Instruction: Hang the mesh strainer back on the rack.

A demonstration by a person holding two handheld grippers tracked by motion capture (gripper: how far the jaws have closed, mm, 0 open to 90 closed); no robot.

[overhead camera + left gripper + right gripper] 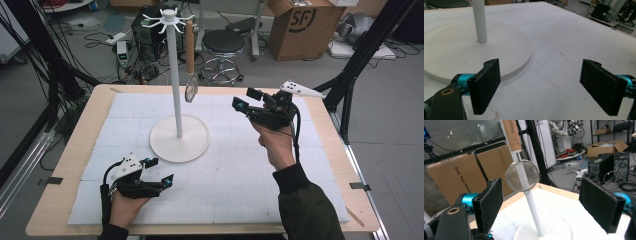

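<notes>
- A small round wire-mesh strainer with a long wooden handle [190,50] hangs from one hook of the white hook-topped stand, handle up and mesh bowl [522,176] down, just beside the pole and clear of the table.
- It looks light; the wooden handle is stiff and offers the surest hold, while the fine mesh bowl would likely dent if squeezed and its thin metal neck gives little to bite on.
- Hanging free, it will probably swing at a touch, so a grip on the handle's lower half, then a lift off the hook, seems sensible.
- The tall white stand with a thin pole and a wide round base [179,137] sits on the white foam mat [240,170] that covers the wooden table [75,145].
- The right gripper [246,101] is held up near the strainer's bowl, jaws spread wide and empty, the bowl between them farther off in the right gripper view.
- The left gripper [159,171] rests low on the mat near the base's edge, jaws apart, holding nothing.
</notes>
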